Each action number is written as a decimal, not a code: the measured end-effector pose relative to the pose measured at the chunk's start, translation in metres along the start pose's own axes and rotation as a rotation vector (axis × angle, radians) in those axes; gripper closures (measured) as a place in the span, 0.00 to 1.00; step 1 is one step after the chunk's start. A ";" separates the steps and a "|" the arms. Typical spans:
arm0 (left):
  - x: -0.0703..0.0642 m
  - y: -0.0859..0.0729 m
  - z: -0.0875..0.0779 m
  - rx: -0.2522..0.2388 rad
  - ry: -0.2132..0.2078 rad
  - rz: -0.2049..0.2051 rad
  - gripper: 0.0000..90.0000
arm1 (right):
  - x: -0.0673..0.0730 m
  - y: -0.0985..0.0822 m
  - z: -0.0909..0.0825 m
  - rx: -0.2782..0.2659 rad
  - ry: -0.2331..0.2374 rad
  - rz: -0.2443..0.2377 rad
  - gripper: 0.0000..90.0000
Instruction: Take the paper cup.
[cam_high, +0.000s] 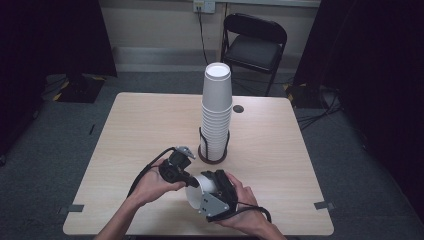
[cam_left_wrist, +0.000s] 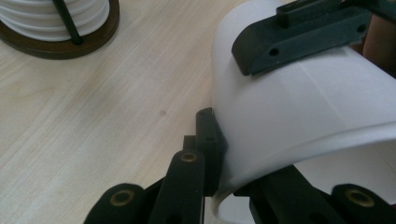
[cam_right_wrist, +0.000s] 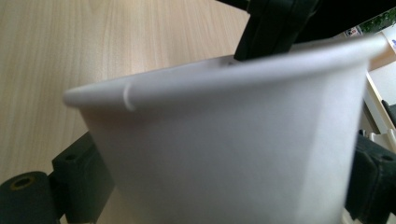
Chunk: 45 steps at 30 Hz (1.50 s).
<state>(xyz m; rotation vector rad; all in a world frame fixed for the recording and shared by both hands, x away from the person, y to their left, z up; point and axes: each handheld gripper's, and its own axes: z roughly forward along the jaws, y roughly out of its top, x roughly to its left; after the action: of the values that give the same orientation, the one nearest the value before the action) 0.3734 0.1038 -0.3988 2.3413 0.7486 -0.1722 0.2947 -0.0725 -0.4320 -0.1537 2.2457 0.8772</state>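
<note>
A single white paper cup (cam_high: 196, 192) lies on its side just above the table's near edge, between two hands. My left gripper (cam_high: 189, 180) is shut on the cup's rim; in the left gripper view its jaws (cam_left_wrist: 229, 163) pinch the rim, one outside the wall and one inside. My right gripper (cam_high: 206, 186) comes from the right and stands wide open, the cup (cam_right_wrist: 224, 140) between its jaws. One of its fingers (cam_left_wrist: 303, 37) lies along the cup's wall (cam_left_wrist: 303, 107). A tall stack of white cups (cam_high: 216, 110) stands in a dark wire holder (cam_high: 212, 156) mid-table.
The holder's round brown base (cam_left_wrist: 60, 44) is close behind the hands. A small dark disc (cam_high: 238, 108) sits on the wooden table (cam_high: 140, 130) behind the stack. A black folding chair (cam_high: 255, 40) stands beyond the far edge. Cables trail from both grippers toward the near edge.
</note>
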 end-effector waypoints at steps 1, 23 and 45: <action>0.000 0.000 0.000 -0.009 0.000 -0.007 0.95 | 0.001 0.001 0.000 -0.004 0.001 0.006 0.09; -0.003 0.000 -0.003 -0.068 -0.014 -0.045 0.95 | -0.001 0.005 -0.002 -0.008 -0.054 0.003 0.10; 0.008 -0.011 -0.016 -0.247 -0.031 -0.087 0.74 | -0.018 -0.010 -0.005 -0.060 -0.069 0.188 0.13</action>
<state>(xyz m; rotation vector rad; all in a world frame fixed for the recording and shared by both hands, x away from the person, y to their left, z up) 0.3729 0.1241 -0.3950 2.0699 0.8088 -0.1449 0.3084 -0.0858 -0.4229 0.0606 2.1956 1.0343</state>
